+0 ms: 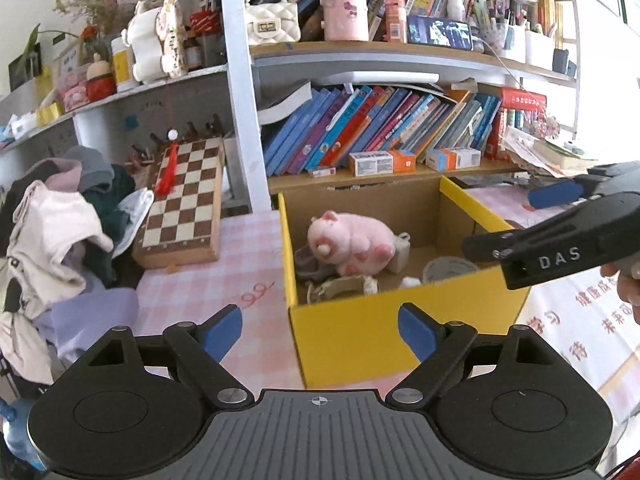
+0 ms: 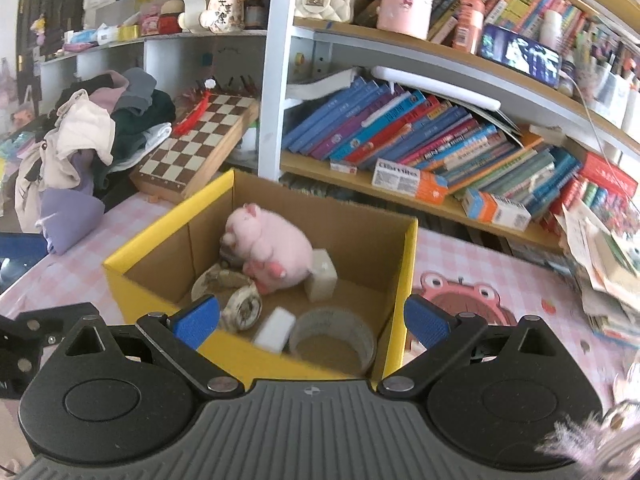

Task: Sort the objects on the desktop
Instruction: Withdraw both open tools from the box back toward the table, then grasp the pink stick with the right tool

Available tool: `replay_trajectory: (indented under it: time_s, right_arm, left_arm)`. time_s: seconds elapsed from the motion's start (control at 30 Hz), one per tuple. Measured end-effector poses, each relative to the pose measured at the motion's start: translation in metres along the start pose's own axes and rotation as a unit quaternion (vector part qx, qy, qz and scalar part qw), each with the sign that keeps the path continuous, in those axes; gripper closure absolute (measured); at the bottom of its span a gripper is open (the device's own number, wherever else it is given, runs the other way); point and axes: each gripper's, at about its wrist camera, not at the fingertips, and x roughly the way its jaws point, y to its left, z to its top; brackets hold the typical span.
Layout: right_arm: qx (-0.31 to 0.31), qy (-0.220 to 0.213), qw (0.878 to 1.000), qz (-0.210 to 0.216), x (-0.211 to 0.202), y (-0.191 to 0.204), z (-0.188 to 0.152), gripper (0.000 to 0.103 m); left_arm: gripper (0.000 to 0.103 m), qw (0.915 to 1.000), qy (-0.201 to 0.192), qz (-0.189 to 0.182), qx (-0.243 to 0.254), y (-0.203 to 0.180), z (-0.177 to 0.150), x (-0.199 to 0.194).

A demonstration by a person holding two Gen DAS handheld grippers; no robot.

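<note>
A yellow cardboard box (image 1: 360,332) stands on the pink checked tablecloth; it also shows in the right wrist view (image 2: 404,280). Inside lie a pink plush pig (image 1: 352,240) (image 2: 272,248), a roll of tape (image 2: 332,336) (image 1: 448,270), a white eraser-like block (image 2: 274,330), a white cube (image 2: 322,276) and a small round clock (image 2: 244,308). My left gripper (image 1: 320,330) is open and empty, in front of the box's near wall. My right gripper (image 2: 312,322) is open and empty, above the box's near corner; it shows from the side in the left wrist view (image 1: 532,220).
A wooden chessboard (image 1: 184,196) leans left of the box, beside a heap of clothes (image 1: 60,232). Shelves of books (image 1: 380,128) and small cartons (image 1: 380,162) stand behind. Loose papers (image 2: 604,264) pile at the right. A furry thing (image 2: 588,440) shows at the lower right.
</note>
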Motion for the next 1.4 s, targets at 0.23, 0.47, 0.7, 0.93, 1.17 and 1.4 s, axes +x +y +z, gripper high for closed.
replay_trajectory:
  time_s: [0.23, 0.47, 0.7, 0.93, 1.17, 1.4]
  right_arm:
    - [0.023, 0.024, 0.999, -0.016, -0.018, 0.017, -0.031, 0.003]
    - [0.038, 0.051, 0.998, -0.022, -0.028, 0.034, -0.062, 0.003]
    - [0.045, 0.081, 0.996, -0.016, -0.035, 0.049, -0.091, 0.003]
    - [0.036, 0.110, 0.993, -0.002, -0.035, 0.063, -0.109, 0.004]
    - [0.025, 0.120, 0.992, 0.015, -0.029, 0.067, -0.110, 0.009]
    - [0.026, 0.134, 0.989, 0.057, -0.013, 0.070, -0.104, 0.034]
  left_arm:
    - [0.016, 0.9996, 0.023, -0.010, 0.012, 0.003, -0.022, -0.011]
    - [0.015, 0.9982, 0.049, -0.022, 0.026, 0.000, -0.044, -0.017]
    - [0.015, 0.9964, 0.070, -0.028, 0.037, -0.007, -0.064, -0.022]
    - [0.015, 0.9939, 0.092, -0.039, 0.047, -0.016, -0.080, -0.024]
    - [0.015, 0.9930, 0.102, -0.037, 0.046, -0.018, -0.086, -0.025]
    - [0.015, 0.9937, 0.104, -0.020, 0.038, -0.010, -0.085, -0.025]
